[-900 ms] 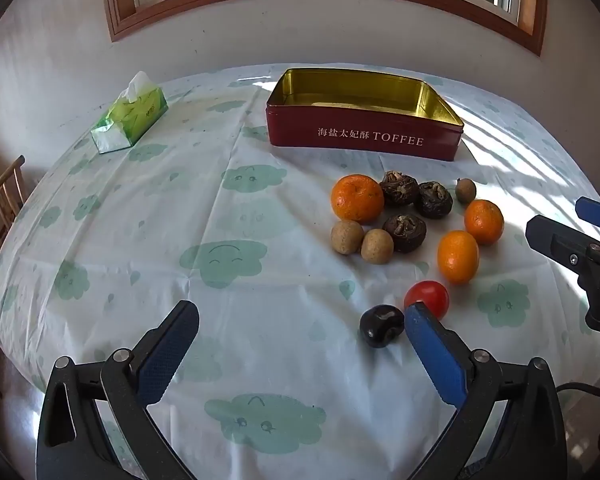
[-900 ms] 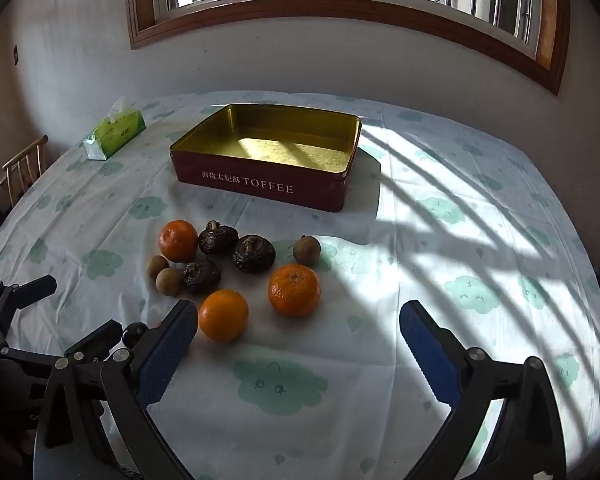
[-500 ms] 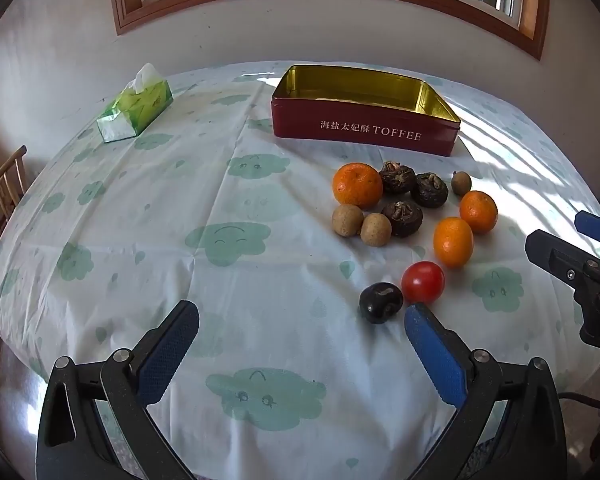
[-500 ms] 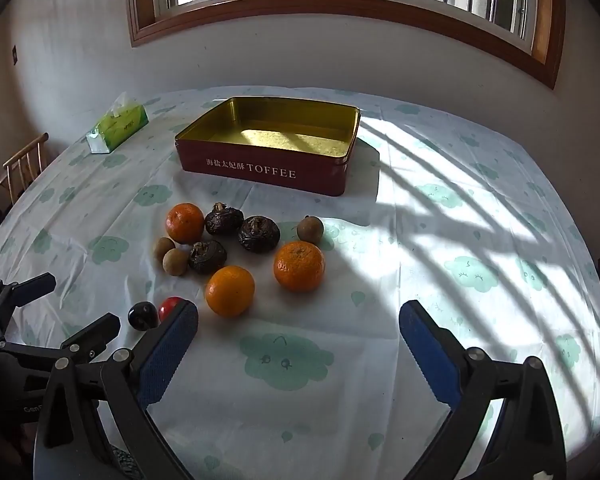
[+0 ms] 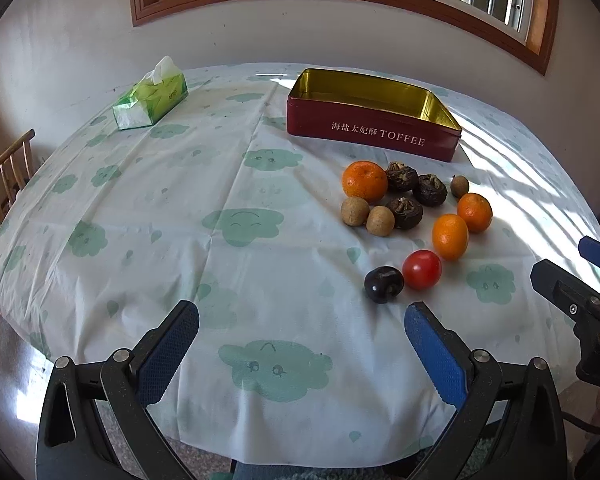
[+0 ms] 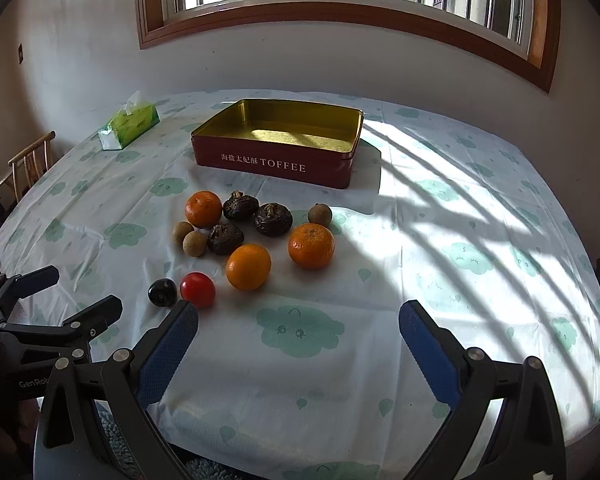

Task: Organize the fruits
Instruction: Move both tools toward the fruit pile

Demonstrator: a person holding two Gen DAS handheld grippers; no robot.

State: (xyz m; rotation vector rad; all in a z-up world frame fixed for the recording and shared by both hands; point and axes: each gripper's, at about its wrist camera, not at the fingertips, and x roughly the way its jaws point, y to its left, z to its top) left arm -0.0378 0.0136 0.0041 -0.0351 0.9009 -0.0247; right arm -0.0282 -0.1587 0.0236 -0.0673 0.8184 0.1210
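Fruits lie loose on the cloud-print tablecloth (image 5: 180, 208), none yet in the empty red rectangular toffee tin (image 5: 374, 132) beyond them: round orange tangerines (image 5: 364, 181), then a red tomato (image 5: 421, 269) and dark plum (image 5: 383, 284) just ahead of the left gripper (image 5: 302, 334). It and the right gripper (image 6: 299, 334) gape wide, holding nothing.

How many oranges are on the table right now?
3. One orange sits at the left of the cluster beside the dark fruits, one at the right, and one nearest the camera, next to the red tomato. None looks hidden.
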